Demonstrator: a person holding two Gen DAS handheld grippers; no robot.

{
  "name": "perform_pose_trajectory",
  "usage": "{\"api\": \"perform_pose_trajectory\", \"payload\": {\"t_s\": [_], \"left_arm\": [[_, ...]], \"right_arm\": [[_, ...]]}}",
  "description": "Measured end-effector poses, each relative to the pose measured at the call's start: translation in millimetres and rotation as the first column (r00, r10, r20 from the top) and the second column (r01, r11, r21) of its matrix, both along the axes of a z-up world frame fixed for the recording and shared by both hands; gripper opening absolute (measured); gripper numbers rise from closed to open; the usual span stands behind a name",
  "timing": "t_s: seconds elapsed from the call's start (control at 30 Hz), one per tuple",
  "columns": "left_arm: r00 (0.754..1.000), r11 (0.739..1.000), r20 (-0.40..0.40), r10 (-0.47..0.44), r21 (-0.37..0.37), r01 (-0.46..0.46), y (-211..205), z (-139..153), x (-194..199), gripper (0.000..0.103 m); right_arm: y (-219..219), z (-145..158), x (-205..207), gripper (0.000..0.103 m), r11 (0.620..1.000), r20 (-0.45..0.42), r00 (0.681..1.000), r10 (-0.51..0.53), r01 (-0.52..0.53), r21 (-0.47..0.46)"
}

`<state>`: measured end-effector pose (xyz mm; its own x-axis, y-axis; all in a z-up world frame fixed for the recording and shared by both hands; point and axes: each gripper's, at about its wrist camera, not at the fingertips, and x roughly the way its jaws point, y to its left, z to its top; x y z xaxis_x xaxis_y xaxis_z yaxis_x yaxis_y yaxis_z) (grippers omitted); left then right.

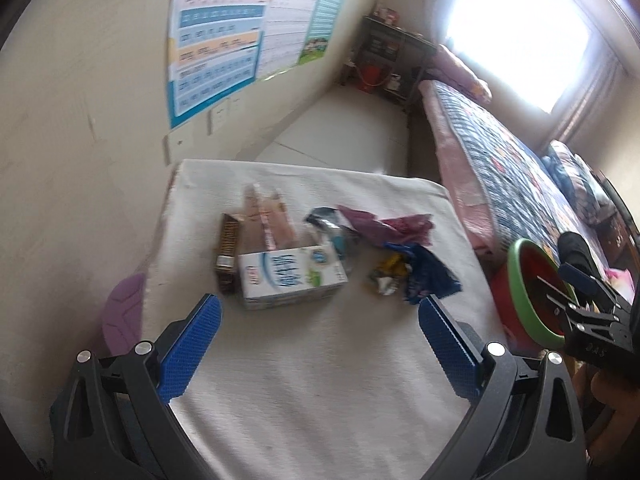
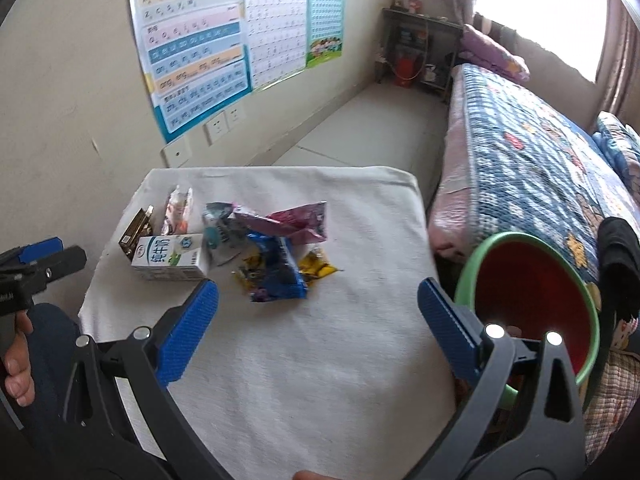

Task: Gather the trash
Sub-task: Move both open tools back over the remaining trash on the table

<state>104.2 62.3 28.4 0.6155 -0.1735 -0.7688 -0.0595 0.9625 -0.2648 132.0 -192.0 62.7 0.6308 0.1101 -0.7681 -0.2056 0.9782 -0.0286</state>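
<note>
Trash lies in a heap on a white-clothed table (image 1: 304, 380) (image 2: 320, 360): a white milk carton (image 1: 290, 276) (image 2: 170, 258), a brown box (image 1: 228, 258) (image 2: 134, 234), a pink wrapper (image 1: 266, 216) (image 2: 179, 210), a purple wrapper (image 1: 386, 226) (image 2: 294, 220), a blue wrapper (image 1: 430, 276) (image 2: 276, 272) and yellow wrappers (image 1: 386, 274) (image 2: 318, 268). My left gripper (image 1: 320, 308) is open, just short of the carton. My right gripper (image 2: 318, 294) is open, near the blue wrapper. A red bin with a green rim (image 1: 532, 288) (image 2: 532, 300) stands to the table's right.
A bed with a blue patterned quilt (image 1: 508, 168) (image 2: 540, 168) runs along the right. Posters (image 2: 192, 40) hang on the left wall. A dark shelf (image 2: 420, 48) stands in the far corner. A purple stool (image 1: 124, 312) is left of the table.
</note>
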Motion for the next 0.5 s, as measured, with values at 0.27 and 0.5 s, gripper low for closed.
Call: {"api": "perform_pose_trajectory", "payload": {"t_s": [0.27, 0.5], "left_arm": [[0.997, 0.998, -0.042, 0.068, 0.008, -0.068, 40, -18, 19, 0.095], [0.99, 0.995, -0.1, 0.099, 0.043, -0.095, 58, -41, 52, 0.095]], "right_arm": [[23, -26, 22, 0.098, 1.0, -0.064, 0.998, 0.028, -0.027, 0.015], [33, -45, 47, 0.098, 0.999, -0.1, 0.994, 0.031, -0.029, 0.022]]}}
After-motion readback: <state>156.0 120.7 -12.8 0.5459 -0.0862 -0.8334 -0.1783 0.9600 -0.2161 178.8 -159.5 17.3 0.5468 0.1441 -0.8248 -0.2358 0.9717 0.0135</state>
